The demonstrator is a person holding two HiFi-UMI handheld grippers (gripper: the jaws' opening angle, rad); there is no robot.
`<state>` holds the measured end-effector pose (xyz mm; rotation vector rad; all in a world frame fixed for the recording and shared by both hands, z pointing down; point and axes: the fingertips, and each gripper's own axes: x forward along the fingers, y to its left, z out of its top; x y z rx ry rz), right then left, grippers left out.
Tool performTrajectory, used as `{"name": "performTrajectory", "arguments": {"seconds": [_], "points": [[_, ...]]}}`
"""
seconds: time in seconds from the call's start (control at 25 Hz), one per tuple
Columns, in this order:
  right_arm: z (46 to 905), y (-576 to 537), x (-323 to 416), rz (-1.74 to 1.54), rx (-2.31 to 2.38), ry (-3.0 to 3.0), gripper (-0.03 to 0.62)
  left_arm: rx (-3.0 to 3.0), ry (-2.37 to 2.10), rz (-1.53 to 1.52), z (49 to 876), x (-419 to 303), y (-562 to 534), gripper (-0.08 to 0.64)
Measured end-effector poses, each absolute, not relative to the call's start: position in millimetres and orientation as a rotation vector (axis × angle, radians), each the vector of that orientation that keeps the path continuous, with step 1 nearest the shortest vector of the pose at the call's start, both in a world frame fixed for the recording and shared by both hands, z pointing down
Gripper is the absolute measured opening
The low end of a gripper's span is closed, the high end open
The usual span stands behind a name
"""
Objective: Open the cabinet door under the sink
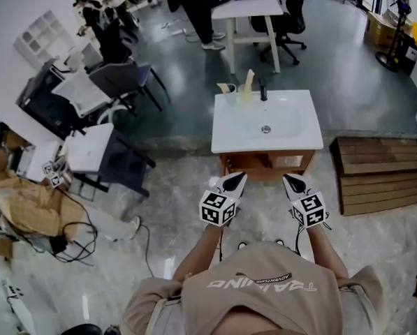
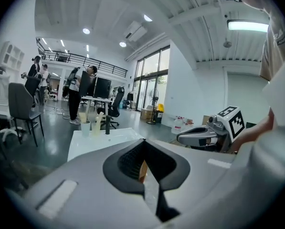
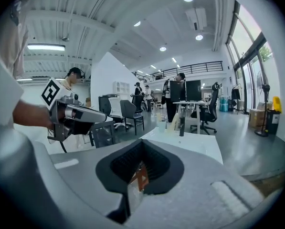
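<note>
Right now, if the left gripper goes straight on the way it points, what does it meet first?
Most likely the wooden cabinet under the white sink: the left gripper, jaws shut, aims at its front, with nothing visible between. Depth is unclear.

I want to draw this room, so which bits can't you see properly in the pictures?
- Cabinet door: in the head view the sink overhangs it from above, so no handle shows.
- Cabinet in the gripper views: the left gripper and right gripper cover it; only a brown sliver shows past their shut jaws.
- Cups: too small in the head view to tell what is inside.
- Pallet: cut off by the head view's right edge.
</note>
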<state>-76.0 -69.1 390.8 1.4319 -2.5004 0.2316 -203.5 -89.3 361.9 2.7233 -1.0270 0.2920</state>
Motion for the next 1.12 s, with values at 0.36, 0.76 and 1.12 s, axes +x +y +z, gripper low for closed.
{"name": "performTrajectory", "arguments": {"seconds": [0.36,0.76,1.12], "points": [[336,-80,-85,0.093,1.468,-2.56,0.002,2.76,-1.19,0.164,313,-236,-104,0.017],[309,-81,-87,0.001,1.474,-2.561,0.002,2.806,-1.211,0.122,288,-237,-112,0.017],[287,-84,-76,-0.012,1.555,-2.581,0.002,2.868,-1.235,0.146,274,-234,-112,0.017]]}}
